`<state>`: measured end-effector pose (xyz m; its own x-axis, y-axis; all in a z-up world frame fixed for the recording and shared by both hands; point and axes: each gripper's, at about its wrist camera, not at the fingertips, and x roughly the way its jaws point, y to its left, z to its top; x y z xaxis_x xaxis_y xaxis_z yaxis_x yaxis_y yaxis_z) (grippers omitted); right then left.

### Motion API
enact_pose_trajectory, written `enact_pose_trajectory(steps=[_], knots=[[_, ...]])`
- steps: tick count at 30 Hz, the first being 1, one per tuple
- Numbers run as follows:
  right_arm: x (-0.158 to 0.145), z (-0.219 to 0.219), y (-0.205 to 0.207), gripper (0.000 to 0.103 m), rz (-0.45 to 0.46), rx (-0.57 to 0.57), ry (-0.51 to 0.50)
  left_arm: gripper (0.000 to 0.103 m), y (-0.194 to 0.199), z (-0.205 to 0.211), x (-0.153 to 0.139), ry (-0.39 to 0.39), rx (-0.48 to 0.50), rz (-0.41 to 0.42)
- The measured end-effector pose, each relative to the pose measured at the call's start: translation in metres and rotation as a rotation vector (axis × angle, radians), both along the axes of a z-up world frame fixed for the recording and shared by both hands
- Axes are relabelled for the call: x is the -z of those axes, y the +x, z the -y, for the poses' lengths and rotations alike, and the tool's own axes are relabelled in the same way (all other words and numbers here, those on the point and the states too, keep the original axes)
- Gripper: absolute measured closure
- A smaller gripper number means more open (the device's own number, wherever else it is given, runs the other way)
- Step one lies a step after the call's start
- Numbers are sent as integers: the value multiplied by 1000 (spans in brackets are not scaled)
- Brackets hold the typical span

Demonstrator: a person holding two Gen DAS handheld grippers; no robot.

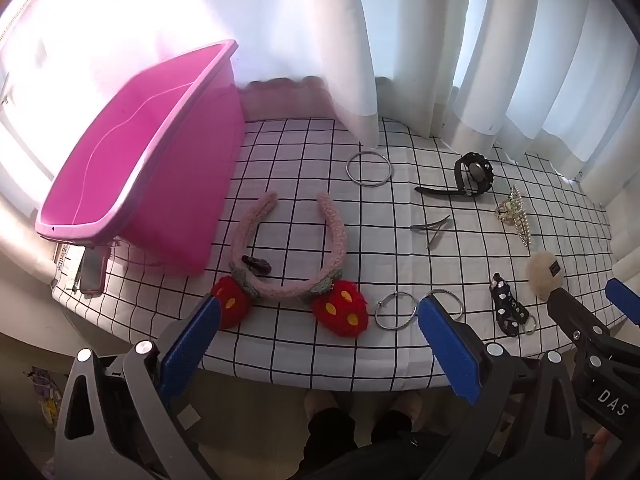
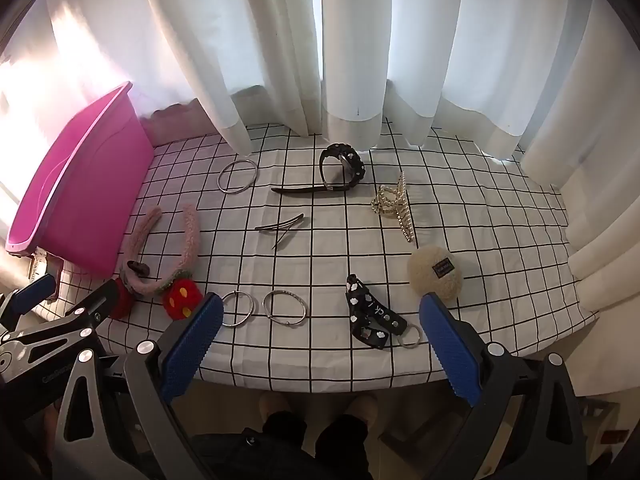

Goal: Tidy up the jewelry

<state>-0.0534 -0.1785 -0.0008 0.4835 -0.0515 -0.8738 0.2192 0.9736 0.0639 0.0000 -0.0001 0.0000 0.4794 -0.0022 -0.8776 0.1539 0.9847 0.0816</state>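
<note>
While every piece lies loose on the white black-gridded tablecloth (image 2: 320,280) and the pink plastic bin (image 1: 132,168) at the left shows no contents, no sorting step judged complete. Left to move — fuzzy pink strawberry headband (image 1: 288,248), three silver bangles (image 2: 237,176), black wristwatch (image 2: 344,170), pearl claw clip (image 2: 394,208), black strap keychain (image 2: 370,316), cream fluffy puff (image 2: 435,276), thin metal hair clips (image 2: 282,230). Left gripper (image 1: 318,332) and right gripper (image 2: 320,332) spread wide, empty, poised above the near table edge.

White curtains (image 2: 352,60) backlit; grid-checked tablecloth (image 2: 480,208) on table.
</note>
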Motion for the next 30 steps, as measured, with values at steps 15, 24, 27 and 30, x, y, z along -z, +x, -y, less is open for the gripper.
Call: enact_pose_trajectory(steps=[15,24,27,30], knots=[[-1,-2,-1,9,1,2,-5,6,-3,-2,5,11,-13,-12],[0,0,-1,9,3,7,-5,6,-2,-3,4,12,-11,-13],[-2,-1,-3,9,4,8,-6,6,-3,-3,5,12,-10,-12],[-2,0,-4,9,4,7,-5,6,-2,-3,4,12,-12,-12]])
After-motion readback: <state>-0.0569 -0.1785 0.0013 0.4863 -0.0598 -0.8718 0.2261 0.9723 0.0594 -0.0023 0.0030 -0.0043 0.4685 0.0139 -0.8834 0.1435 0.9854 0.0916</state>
